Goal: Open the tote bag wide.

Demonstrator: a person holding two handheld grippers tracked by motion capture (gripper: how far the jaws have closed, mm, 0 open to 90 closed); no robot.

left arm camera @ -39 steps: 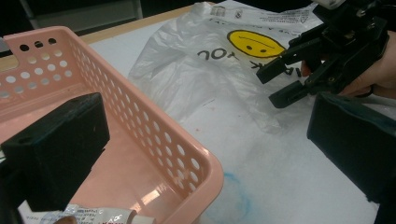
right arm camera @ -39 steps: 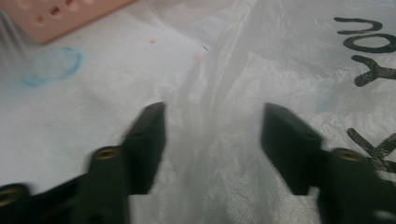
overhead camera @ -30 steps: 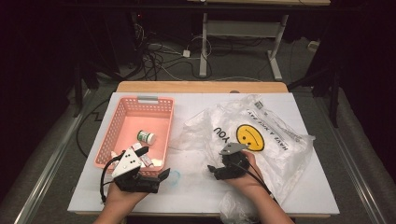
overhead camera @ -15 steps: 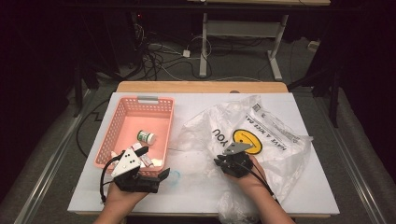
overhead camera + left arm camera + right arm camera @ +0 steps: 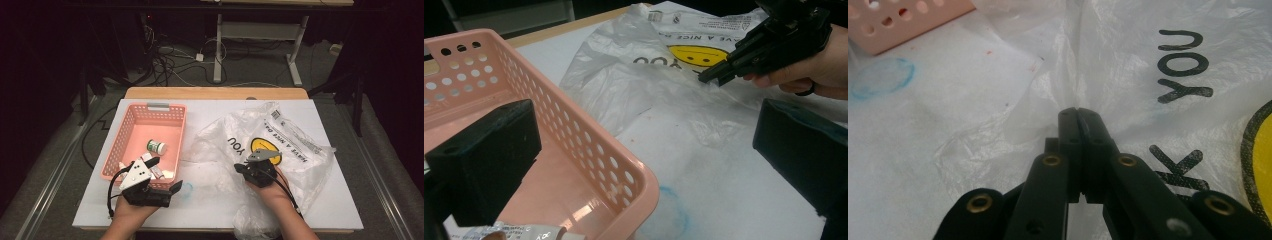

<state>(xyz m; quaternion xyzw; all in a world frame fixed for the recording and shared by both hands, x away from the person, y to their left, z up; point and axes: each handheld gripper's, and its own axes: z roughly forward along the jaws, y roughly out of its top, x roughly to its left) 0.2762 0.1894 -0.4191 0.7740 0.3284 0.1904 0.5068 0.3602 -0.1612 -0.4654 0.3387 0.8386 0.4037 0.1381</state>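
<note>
The right hand-held gripper (image 5: 243, 169) has just been closing and now pinches a fold of the crumpled clear plastic bag with a yellow smiley face (image 5: 280, 145), which spreads over the right half of the white desk (image 5: 210, 207). The bag's near end is hidden behind the forearm. The left hand-held gripper (image 5: 165, 176) stands open astride the near right corner of the pink perforated plastic basket (image 5: 127, 135), holding nothing.
</note>
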